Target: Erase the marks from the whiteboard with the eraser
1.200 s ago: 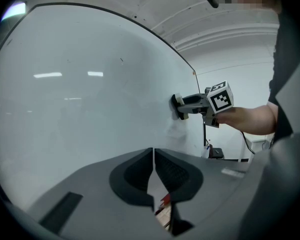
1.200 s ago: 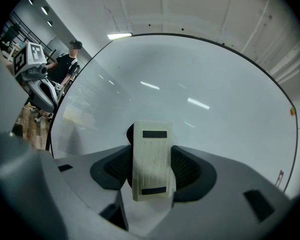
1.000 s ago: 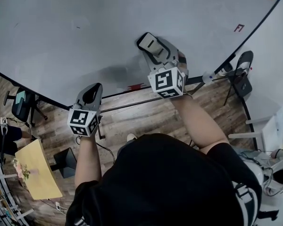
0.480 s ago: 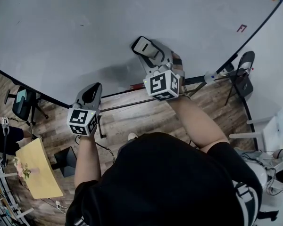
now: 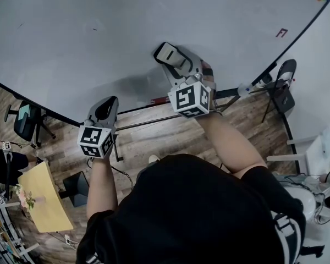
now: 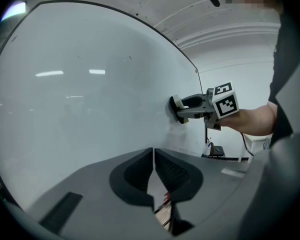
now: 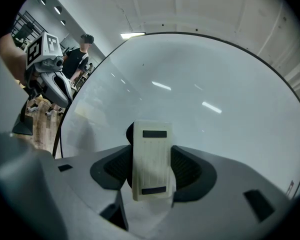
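The big whiteboard (image 5: 99, 26) fills the upper head view and both gripper views (image 6: 80, 99) (image 7: 205, 84). A small red mark (image 5: 281, 33) sits near its right edge. My right gripper (image 5: 166, 53) is shut on a white eraser (image 7: 151, 160) with two dark stripes, and the eraser (image 5: 169, 53) presses flat on the board's lower middle. The left gripper (image 5: 106, 110) hangs below the board's bottom edge, its jaws shut with nothing between them. From the left gripper view (image 6: 153, 160) the right gripper (image 6: 192, 106) shows against the board.
A red marker (image 5: 159, 100) lies on the board's tray rail. A black chair (image 5: 283, 87) stands at the right, another chair (image 5: 25, 120) at the left, a wooden table (image 5: 41, 199) lower left. A person (image 7: 77, 59) stands far off.
My right gripper slid the eraser a little to the left along the board over the last second. The left gripper stayed put.
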Available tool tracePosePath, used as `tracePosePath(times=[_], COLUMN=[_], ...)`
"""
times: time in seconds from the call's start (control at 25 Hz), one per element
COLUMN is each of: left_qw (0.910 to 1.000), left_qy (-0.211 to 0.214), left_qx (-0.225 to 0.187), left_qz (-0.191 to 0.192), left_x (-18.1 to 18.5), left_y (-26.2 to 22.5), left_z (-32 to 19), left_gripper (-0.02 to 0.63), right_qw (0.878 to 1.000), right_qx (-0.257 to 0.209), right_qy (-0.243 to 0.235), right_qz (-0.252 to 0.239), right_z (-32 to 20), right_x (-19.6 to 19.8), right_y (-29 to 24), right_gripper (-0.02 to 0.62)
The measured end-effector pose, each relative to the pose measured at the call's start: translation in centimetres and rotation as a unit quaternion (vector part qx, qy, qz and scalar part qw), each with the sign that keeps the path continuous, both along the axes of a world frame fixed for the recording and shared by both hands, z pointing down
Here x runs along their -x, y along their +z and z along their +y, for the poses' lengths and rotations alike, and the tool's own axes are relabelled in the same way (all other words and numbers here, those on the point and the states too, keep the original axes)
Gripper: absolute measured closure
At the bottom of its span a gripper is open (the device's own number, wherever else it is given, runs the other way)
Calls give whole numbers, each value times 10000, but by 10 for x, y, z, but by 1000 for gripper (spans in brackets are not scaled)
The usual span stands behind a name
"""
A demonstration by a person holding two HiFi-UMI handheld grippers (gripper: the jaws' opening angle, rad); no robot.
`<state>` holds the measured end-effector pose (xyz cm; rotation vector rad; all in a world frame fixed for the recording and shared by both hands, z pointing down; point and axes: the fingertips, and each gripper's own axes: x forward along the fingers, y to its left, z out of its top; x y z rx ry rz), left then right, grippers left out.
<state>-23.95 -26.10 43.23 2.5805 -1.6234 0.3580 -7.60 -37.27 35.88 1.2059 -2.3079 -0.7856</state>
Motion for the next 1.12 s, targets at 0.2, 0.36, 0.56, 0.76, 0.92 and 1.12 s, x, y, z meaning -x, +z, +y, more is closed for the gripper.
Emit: tracePosePath(times=[0.2,0.36,0.56,0.76,0.92,1.12], left_qw=[10000,10000,9999,9998,9997,9996], left_qy=[30,70,141,166,218,276], left_qx=[-23,-24,-55,-62,-57,-59], left_qz=[-12,-39,-65,-77,-51,-81], left_x=[-5,-14,-23,-29,-36,-42], left_y=[-3,-4,-5,-5,-3,-3], left_z=[-1,-2,-4,-6,-9,-9], left_gripper=[583,582,583,583,582,583], right_qw=[10000,9998,9994,9985,9974,9958], right_qx=[32,48,31,-3,-17,-40], right_qy=[93,211,336,539,717,917], right_qz=[-11,-38,-20,-7,-10,-19], right_z=[-2,-8,-13,-19,-28,-33], right_x=[-11,-28,-46,-71,-94,-118], right_y=[1,0,-3,-6,-8,-11], right_gripper=[360,360,360,360,360,360])
